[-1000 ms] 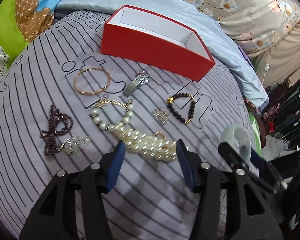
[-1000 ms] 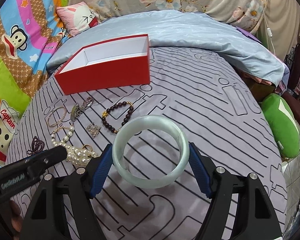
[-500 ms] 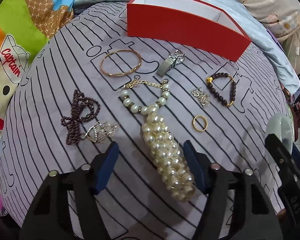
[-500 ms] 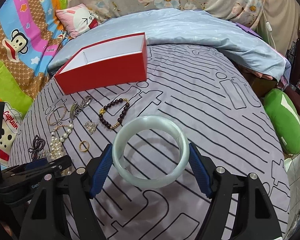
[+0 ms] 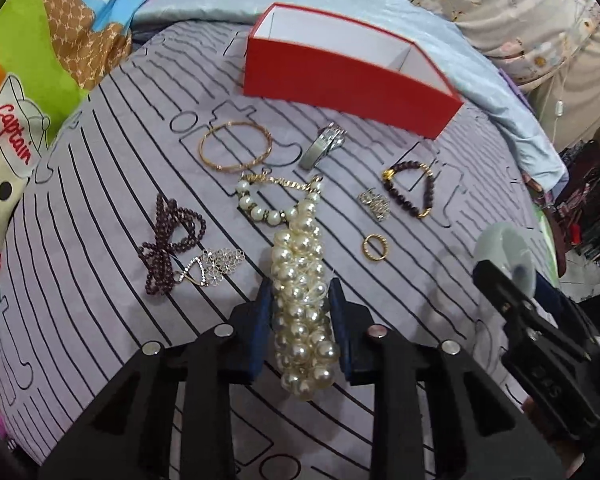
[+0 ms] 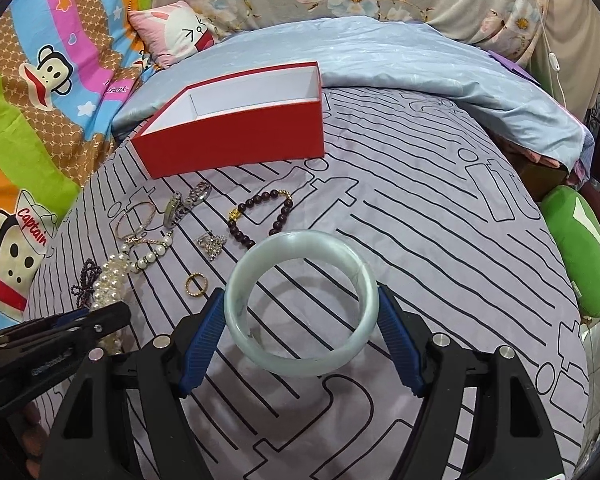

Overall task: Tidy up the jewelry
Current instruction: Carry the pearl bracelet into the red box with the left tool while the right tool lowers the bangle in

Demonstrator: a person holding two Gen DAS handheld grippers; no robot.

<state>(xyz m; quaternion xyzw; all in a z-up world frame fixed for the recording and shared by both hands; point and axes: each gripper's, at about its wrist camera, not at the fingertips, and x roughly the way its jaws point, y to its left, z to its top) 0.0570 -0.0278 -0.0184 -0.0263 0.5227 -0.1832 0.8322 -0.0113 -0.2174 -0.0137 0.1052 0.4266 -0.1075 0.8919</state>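
Observation:
My left gripper (image 5: 300, 320) is shut on the thick end of a pearl necklace (image 5: 300, 300) that lies on the striped grey bedsheet. My right gripper (image 6: 302, 320) is shut on a pale jade bangle (image 6: 300, 304) and holds it above the sheet; the bangle also shows in the left wrist view (image 5: 504, 256). An open red box (image 6: 236, 136) with a white inside stands at the back, empty. Loose pieces lie before it: a gold bangle (image 5: 236, 151), a silver watch (image 5: 324, 146), a dark bead bracelet (image 5: 410, 194), a gold ring (image 5: 375, 247), a dark bead string (image 5: 168, 244).
Two small silver pieces lie on the sheet, one beside the dark bracelet (image 5: 375, 204) and one by the bead string (image 5: 220, 262). A light blue quilt (image 6: 400, 64) is bunched behind the box. A green cushion (image 6: 580, 248) lies off the bed's right edge.
My left gripper has closed its fingers onto the pearl necklace. The right gripper has kept its hold on the jade bangle and has barely moved.

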